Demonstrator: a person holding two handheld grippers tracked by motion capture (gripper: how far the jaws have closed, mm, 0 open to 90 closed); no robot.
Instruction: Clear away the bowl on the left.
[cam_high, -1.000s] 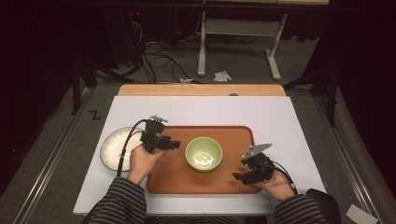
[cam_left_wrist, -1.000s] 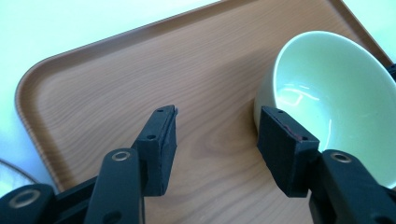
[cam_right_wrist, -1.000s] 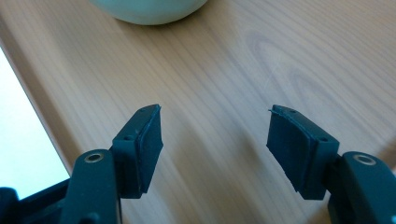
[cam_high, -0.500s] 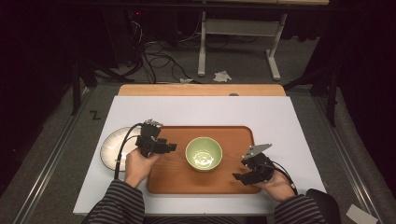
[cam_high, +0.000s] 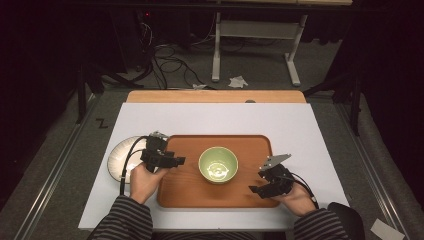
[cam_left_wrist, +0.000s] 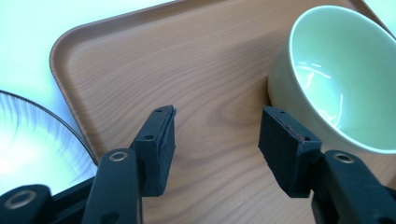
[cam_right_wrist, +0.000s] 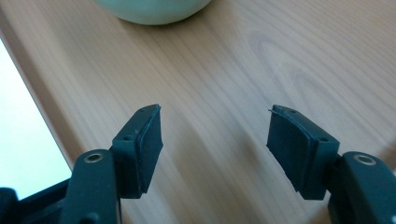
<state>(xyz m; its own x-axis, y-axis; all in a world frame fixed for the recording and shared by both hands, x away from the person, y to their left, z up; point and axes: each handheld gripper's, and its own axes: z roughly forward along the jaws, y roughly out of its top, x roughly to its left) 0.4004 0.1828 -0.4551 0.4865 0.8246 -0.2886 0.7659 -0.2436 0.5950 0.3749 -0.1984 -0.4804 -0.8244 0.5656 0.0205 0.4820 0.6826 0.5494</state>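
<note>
The left tool (cam_high: 172, 161) hangs over the left part of the wooden tray (cam_high: 185, 192), its jaws spread wide with nothing between them. In the left gripper view the green bowl (cam_left_wrist: 341, 79) sits just beyond and to the right of its right jaw, close but not touching, and a pale ribbed plate (cam_left_wrist: 32, 140) lies off to its left, beside the tray's rim. The right tool (cam_high: 260, 189) hovers low over the tray's near right corner, its jaws equally wide and empty; the bowl lies ahead of it and to its left, its base showing at the top of the right gripper view.

As a judgement, the work is at its start: the bowl stands upright and empty at the tray's middle, unheld, and the approach and grip on it are all left to do.

No brand, label or writing can be read on bowl, plate, tray or table (cam_high: 300, 125).
</note>
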